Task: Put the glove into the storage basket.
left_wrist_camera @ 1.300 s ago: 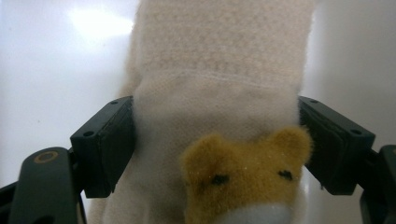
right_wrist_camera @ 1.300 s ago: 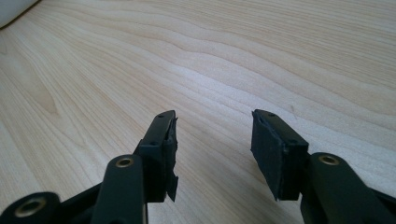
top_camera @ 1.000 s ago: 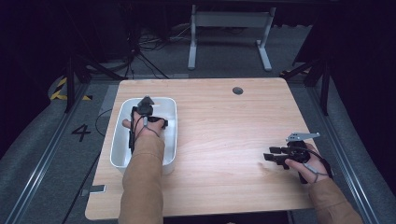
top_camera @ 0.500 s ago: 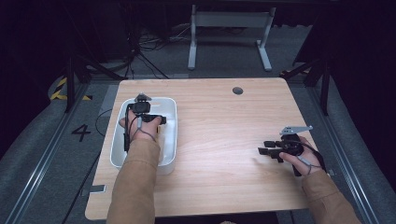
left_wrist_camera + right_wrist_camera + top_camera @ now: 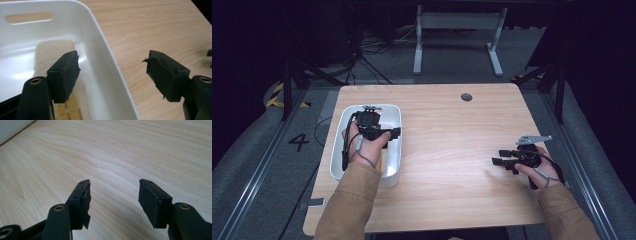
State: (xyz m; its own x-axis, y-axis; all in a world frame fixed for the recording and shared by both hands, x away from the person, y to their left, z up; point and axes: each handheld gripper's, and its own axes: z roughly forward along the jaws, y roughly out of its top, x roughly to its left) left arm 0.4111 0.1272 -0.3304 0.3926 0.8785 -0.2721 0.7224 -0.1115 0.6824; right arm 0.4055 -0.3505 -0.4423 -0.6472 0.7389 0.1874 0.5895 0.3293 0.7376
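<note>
My left gripper hangs over the white tray at the table's left, jaws pointing right. Seen from the left gripper view, the left gripper stands open astride the tray's right wall; its jaws have just been closing a little, with nothing gripped. A yellowish patch shows low in the tray; I cannot tell what it is. My right gripper is low over the wooden table at the right, pointing left. The right gripper is open; its jaws have just been opening, with bare wood between them.
A round cable hole sits near the table's far edge. A white edge shows at the top left of the right gripper view. Dark floor, cables and a metal stand lie beyond the table.
My left hand has risen and drawn back toward the person over the tray. The right gripper has hardly moved, and its jaws stand a little wider.
</note>
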